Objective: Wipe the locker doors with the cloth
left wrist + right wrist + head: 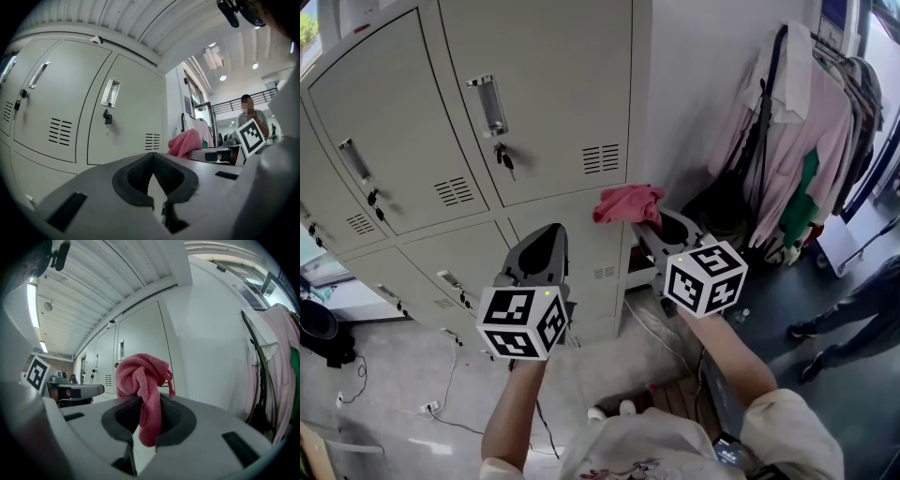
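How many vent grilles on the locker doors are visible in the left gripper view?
3 vent grilles: one low on the right door, one on the middle door, one at the far left edge. The left gripper may hide others.

Locker doors look matt painted metal, the cloth coarse-knit.
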`<state>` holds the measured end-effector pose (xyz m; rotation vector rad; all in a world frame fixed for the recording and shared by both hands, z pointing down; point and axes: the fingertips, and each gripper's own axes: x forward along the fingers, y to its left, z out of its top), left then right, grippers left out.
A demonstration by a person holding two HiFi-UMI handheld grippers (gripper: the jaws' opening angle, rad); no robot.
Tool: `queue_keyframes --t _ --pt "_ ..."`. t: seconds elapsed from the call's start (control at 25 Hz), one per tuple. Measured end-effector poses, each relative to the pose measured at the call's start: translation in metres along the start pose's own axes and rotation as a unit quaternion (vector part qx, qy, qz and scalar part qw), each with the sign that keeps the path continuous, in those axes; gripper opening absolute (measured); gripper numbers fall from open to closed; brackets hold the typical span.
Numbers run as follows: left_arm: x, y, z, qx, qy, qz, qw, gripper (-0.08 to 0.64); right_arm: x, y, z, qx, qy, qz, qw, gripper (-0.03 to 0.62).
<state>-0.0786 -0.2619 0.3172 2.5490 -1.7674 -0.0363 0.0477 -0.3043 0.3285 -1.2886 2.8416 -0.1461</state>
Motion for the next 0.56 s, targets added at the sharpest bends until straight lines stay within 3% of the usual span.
queue_keyframes --t 0.56 --pt "-0.007 0.003 0.0 0.002 -0.007 0.005 1.0 0.005 0.004 0.006 -0.01 0.0 0.015 0.0 1.0 0.067"
